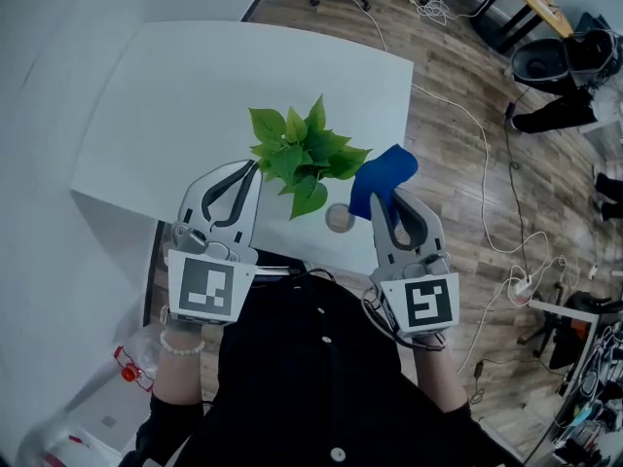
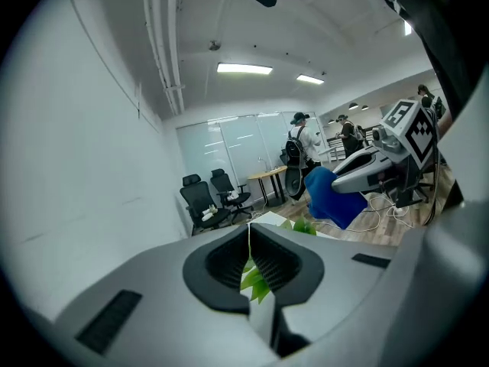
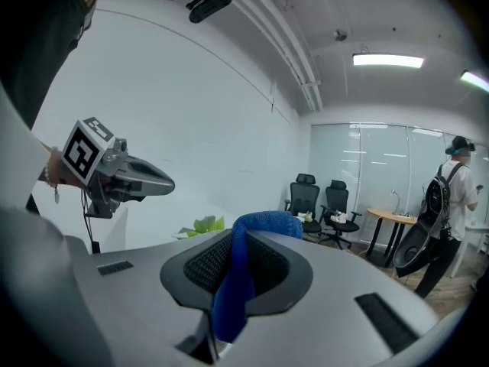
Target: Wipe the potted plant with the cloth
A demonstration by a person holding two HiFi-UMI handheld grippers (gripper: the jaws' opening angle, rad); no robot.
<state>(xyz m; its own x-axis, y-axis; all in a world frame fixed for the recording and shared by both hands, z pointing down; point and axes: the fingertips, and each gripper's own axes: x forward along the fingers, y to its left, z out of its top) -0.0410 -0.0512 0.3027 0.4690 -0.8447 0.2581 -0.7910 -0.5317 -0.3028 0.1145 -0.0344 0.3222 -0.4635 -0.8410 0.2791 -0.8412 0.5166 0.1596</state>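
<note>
Where the head view puts the potted plant [image 1: 304, 154] at the tabletop's [image 1: 146, 95] near edge, the left gripper view shows the left tool [image 2: 249, 239] pinched shut on a leaf [image 2: 253, 278]. In the right gripper view, the right tool [image 3: 235, 243] clamps the cloth [image 3: 263, 222]: stroke gently outward.

Blue cloth [image 1: 385, 176], green plant [image 1: 297, 156]

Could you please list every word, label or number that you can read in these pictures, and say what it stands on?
No readable text anywhere.
The marker cube on the left gripper and the one on the right gripper carry only black-and-white square patterns, no letters or digits.
</note>
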